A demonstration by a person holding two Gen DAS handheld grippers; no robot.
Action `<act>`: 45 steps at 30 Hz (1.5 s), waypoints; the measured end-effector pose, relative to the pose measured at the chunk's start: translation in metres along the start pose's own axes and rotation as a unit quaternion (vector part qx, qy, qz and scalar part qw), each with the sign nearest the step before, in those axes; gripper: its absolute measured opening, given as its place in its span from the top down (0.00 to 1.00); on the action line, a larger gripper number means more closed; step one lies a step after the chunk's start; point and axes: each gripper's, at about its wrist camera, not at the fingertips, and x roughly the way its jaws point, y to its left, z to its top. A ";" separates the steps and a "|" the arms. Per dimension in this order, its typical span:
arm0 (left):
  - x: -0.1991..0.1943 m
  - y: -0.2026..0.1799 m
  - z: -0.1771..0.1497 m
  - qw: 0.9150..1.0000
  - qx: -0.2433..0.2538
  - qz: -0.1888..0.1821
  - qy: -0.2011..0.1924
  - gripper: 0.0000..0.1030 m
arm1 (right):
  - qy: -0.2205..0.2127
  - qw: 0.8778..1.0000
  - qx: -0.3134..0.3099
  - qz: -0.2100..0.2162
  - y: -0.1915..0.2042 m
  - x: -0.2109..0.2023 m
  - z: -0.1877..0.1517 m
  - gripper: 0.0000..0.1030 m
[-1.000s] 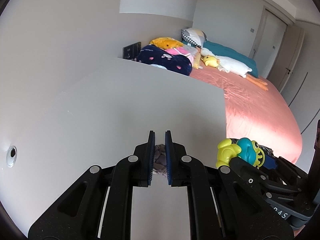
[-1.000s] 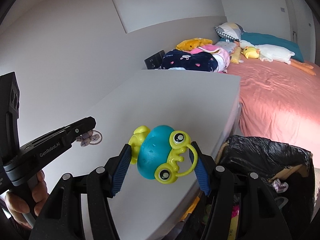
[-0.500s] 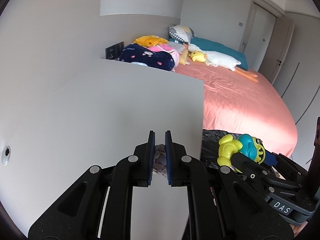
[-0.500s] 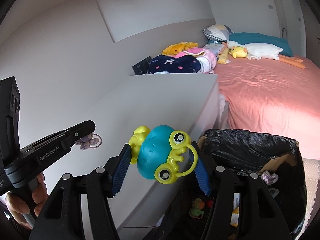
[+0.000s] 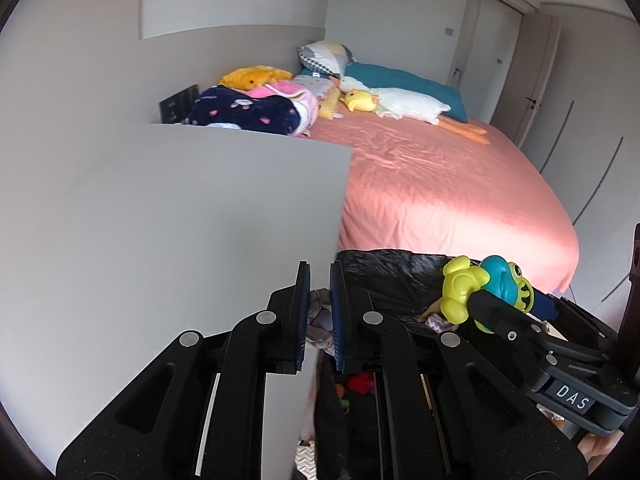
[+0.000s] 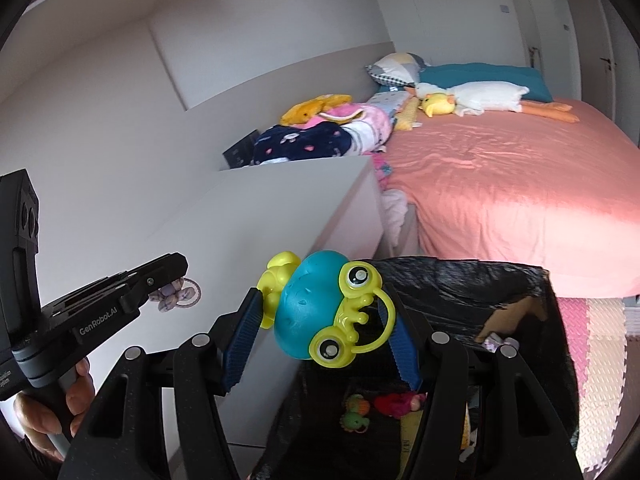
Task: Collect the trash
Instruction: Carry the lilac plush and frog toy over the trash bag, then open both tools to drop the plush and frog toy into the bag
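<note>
My left gripper (image 5: 319, 280) is shut on a small grey-purple soft trinket (image 5: 318, 316), held over the white cabinet's right edge; it also shows in the right wrist view (image 6: 174, 292). My right gripper (image 6: 320, 320) is shut on a teal and yellow-green frog toy (image 6: 320, 312), held above the black-lined trash bin (image 6: 460, 280). The frog toy also shows in the left wrist view (image 5: 484, 286). The bin (image 5: 384, 268) holds several small toys and scraps.
The white cabinet top (image 5: 180, 220) lies left of the bin. A bed with a pink sheet (image 6: 512, 184) stands behind the bin, with plush toys and folded clothes (image 6: 320, 136) at its head. Foam floor mats (image 6: 600, 340) lie at the right.
Both grippers have moved right, from over the cabinet top toward the bin. The frog toy now hangs over the bin opening. Both grips are unchanged.
</note>
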 end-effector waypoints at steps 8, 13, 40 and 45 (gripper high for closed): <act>0.009 -0.031 0.001 1.000 0.024 -0.016 0.009 0.91 | -0.011 1.000 0.018 -0.017 -0.028 -0.012 0.002 0.41; 0.016 -0.045 0.001 0.999 0.039 -0.025 0.015 0.91 | -0.018 0.999 0.030 -0.027 -0.043 -0.018 0.004 0.41; 0.036 -0.120 -0.016 0.990 0.106 -0.079 0.046 0.91 | -0.043 0.992 0.059 -0.107 -0.106 -0.052 0.002 0.41; 0.040 -0.121 -0.016 0.989 0.113 -0.084 0.051 0.91 | -0.040 0.991 0.058 -0.112 -0.108 -0.048 0.003 0.41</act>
